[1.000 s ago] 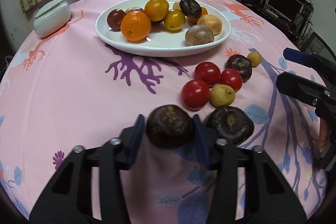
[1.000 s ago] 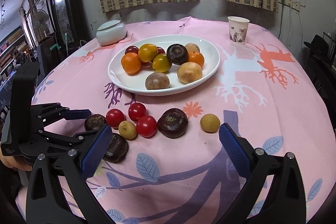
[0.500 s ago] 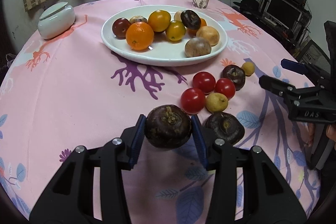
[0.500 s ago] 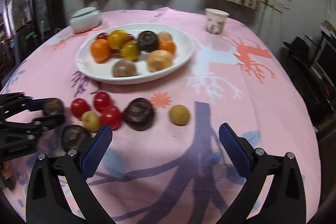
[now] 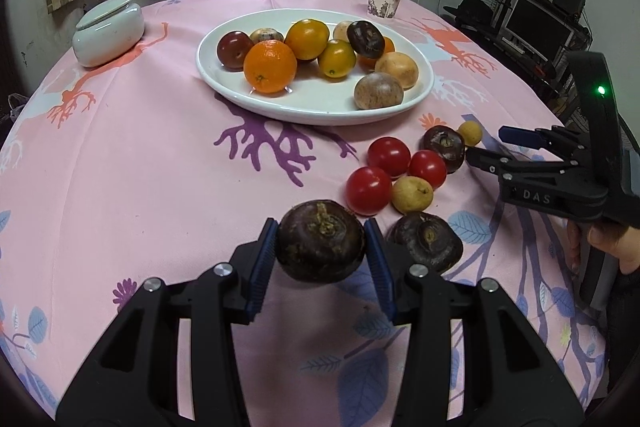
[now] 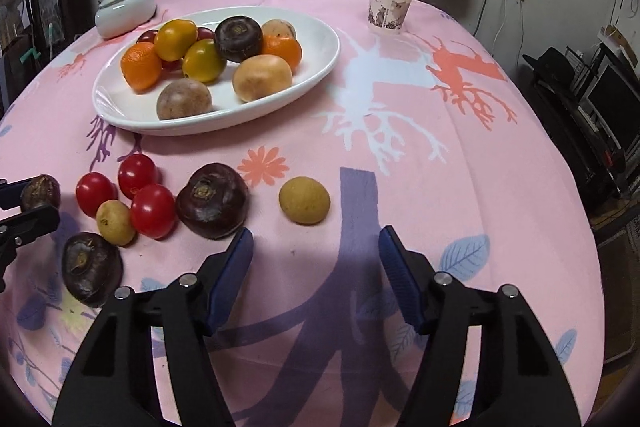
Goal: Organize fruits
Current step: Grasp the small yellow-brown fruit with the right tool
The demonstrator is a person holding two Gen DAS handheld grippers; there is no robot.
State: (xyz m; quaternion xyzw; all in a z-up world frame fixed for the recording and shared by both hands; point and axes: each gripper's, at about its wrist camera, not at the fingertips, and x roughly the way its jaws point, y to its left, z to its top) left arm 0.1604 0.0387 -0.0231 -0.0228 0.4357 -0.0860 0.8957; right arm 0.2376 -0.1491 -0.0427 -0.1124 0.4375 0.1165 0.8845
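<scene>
My left gripper (image 5: 320, 247) is shut on a dark brown fruit (image 5: 320, 241), held just above the pink tablecloth (image 5: 160, 187). On the cloth beside it lie another dark fruit (image 5: 426, 241), three red tomatoes (image 5: 368, 189) and a small yellow fruit (image 5: 412, 193). A white plate (image 5: 320, 109) farther back holds oranges and several other fruits. My right gripper (image 6: 316, 247) is closing with nothing between its blue pads. A round tan fruit (image 6: 305, 200) lies just ahead of it, and a dark fruit (image 6: 212, 201) ahead to its left.
A paper cup (image 6: 390, 5) stands beyond the plate. A white lidded jar (image 6: 126, 11) sits at the back left. The round table drops off at the right toward dark shelves and electronics (image 6: 600, 99). A person's hand (image 5: 608, 239) holds the right gripper.
The right gripper's jaws have narrowed, and it has dipped lower toward the tan fruit. The left gripper keeps the dark fruit and has hardly moved.
</scene>
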